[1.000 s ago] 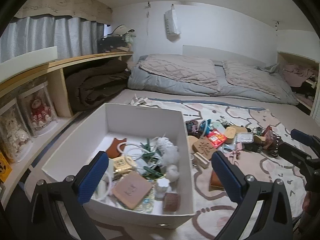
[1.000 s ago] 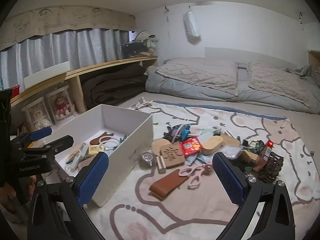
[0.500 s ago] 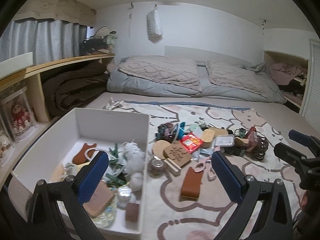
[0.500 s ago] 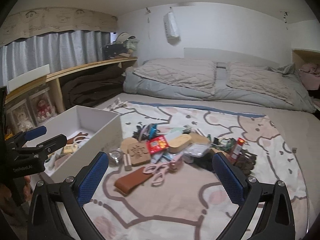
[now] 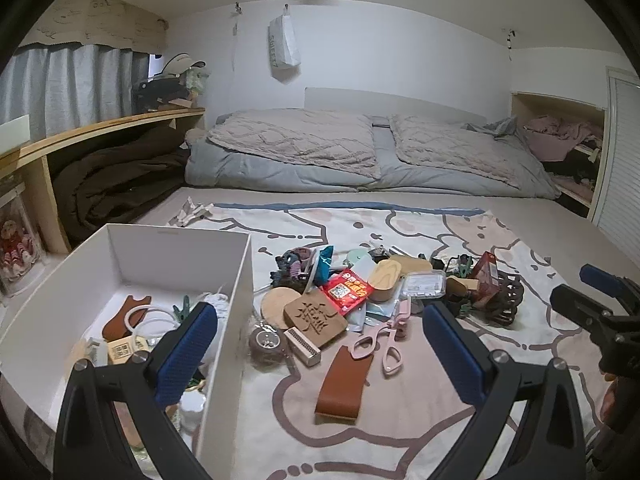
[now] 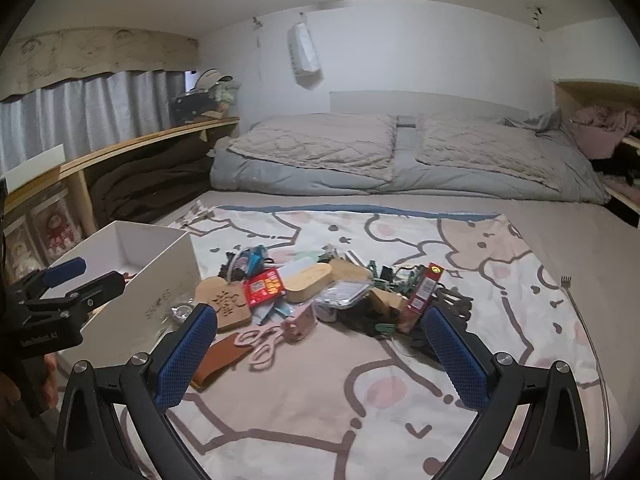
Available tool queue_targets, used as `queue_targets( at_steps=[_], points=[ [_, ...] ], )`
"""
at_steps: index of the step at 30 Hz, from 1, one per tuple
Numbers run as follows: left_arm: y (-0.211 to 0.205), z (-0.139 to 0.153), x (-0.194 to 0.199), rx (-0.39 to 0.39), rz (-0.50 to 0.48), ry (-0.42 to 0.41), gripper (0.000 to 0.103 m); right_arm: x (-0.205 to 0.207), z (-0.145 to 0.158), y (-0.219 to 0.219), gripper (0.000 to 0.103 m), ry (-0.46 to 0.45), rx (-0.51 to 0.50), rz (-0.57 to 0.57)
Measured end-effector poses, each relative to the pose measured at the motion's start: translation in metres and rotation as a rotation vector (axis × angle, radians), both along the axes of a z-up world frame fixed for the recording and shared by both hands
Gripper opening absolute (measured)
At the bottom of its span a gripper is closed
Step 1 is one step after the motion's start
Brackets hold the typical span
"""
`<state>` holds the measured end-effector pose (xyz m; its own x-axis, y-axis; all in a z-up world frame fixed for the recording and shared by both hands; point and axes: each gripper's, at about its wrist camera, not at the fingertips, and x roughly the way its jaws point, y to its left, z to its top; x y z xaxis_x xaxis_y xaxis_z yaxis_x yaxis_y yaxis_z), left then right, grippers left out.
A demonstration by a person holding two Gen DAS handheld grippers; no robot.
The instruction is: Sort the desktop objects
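Two grippers hang above a cartoon-printed blanket, both spread wide with nothing between their blue pads. The left gripper straddles the right wall of one white box; its left pad sits over the box's contents, its right pad over bare blanket. The right gripper hovers nearer the heap's right half, its pads flanking one pair of pink scissors and a dark tangle of clips.

Just right of the box lies one brown leather case, flat, its far end touching the scissors' handles. Farther in sit one carved wooden block, one round wooden coaster behind it, one small metal box beside it, and one roll of tape against the box wall. One red snack packet overlaps the block's far corner; one oval wooden case and one clear plastic case lie to its right. One dark woven basket marks the heap's right end.

Inside the box: one brown leather piece, one white cable loop, other items too jumbled to count.
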<state>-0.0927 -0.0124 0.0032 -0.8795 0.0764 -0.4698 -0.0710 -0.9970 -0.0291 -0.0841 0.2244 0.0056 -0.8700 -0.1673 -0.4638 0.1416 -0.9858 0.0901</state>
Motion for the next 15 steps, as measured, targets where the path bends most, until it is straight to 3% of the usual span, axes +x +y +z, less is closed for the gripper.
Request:
queue_targets(
  at_steps=[15],
  points=[
    [0.035,-0.024,-0.027,-0.036,-0.053,-0.041,0.103,-0.021,-0.026,0.029,0.103,-0.047,0.004,-0.076]
  ],
)
